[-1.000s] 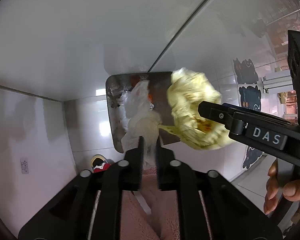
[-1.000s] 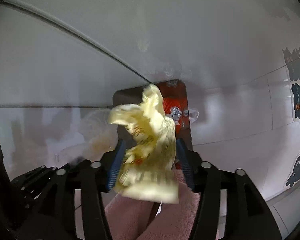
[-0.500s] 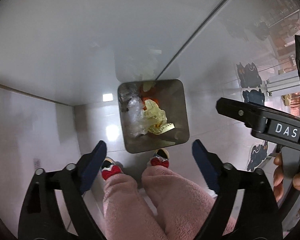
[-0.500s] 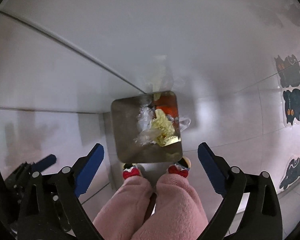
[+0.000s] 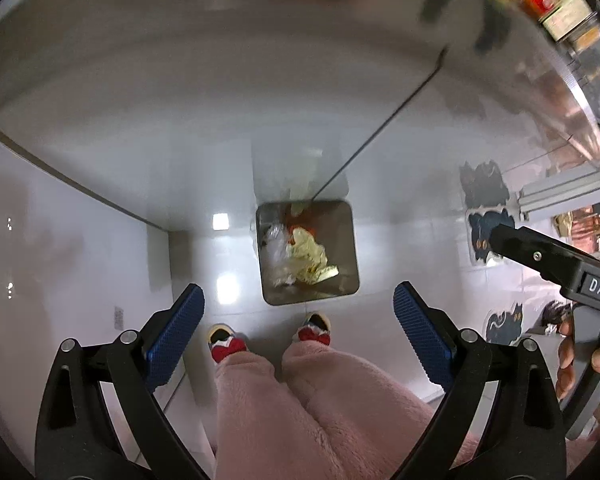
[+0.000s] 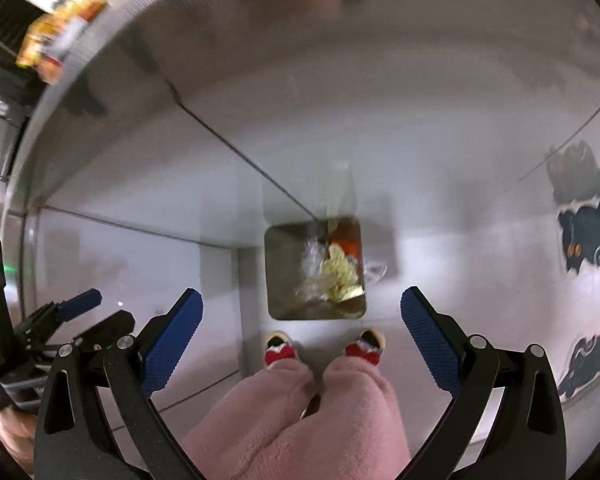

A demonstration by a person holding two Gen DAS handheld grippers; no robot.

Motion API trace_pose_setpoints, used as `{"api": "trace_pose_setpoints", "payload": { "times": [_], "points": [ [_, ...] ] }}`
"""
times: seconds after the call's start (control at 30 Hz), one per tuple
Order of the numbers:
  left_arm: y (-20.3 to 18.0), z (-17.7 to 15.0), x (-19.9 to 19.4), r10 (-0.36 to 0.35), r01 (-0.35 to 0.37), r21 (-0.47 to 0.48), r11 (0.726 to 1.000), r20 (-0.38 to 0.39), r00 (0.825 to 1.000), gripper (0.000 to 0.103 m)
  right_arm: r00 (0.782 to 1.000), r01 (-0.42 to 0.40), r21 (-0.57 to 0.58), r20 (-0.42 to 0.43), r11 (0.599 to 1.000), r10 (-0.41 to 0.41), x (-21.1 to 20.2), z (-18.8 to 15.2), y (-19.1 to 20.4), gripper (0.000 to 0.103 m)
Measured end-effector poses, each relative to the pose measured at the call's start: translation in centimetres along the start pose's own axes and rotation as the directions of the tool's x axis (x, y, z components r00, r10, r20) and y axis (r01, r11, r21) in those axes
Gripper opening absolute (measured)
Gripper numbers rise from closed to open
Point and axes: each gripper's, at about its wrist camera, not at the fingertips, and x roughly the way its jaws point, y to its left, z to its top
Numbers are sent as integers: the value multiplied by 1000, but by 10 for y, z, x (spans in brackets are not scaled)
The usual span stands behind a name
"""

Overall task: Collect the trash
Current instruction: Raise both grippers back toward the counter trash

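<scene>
A square metal bin [image 5: 350,240] stands on the floor far below both grippers, seen from above in both wrist views [image 6: 274,272]. Inside it lie a crumpled yellow wrapper [image 5: 310,256] [image 6: 340,272], a clear plastic bag [image 5: 276,244] [image 6: 312,260] and something orange. My left gripper [image 5: 299,292] hangs high over the bin, its jaws opening, with nothing between the blue pads. My right gripper [image 6: 301,295] is open wide and empty, also high above the bin.
A person's legs in pink fleece trousers [image 5: 300,400] and red slippers [image 5: 228,344] stand right in front of the bin. Black cat stickers [image 5: 488,232] mark the white floor at the right. Bottles [image 5: 556,8] stand on a counter edge at the top right.
Both grippers opened and let go: the clear bag and the yellow wrapper dropped into the bin. Both hands then rose well above it, so the bin looks smaller.
</scene>
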Motion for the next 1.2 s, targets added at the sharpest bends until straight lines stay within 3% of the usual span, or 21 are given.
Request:
{"api": "trace_pose_setpoints", "payload": {
  "times": [0.17, 0.3, 0.57, 0.9, 1.2],
  "points": [
    [-10, 11, -52, 30, -34, 39, 999, 96, 995, 90, 995, 42, -32, 91, 999, -39, -48, 11, 11, 100],
    [-18, 26, -93, 15, -24, 50, 998, 166, 986, 91, 984, 78, -47, 163, 996, -70, -80, 25, 19, 100],
    [-35, 63, -147, 13, -31, 61, 998, 278, 961, 94, 959, 83, -48, 277, 995, -66, -126, 66, 29, 100],
    [-42, 118, -141, 49, -66, 46, 997, 302, 952, 95, 934, 112, -44, 345, 993, -90, -143, 138, 30, 100],
    [-40, 159, -106, 68, -77, 35, 996, 219, 973, 93, 929, 110, -15, 356, 994, -97, -127, 190, 25, 100]
  ]
}}
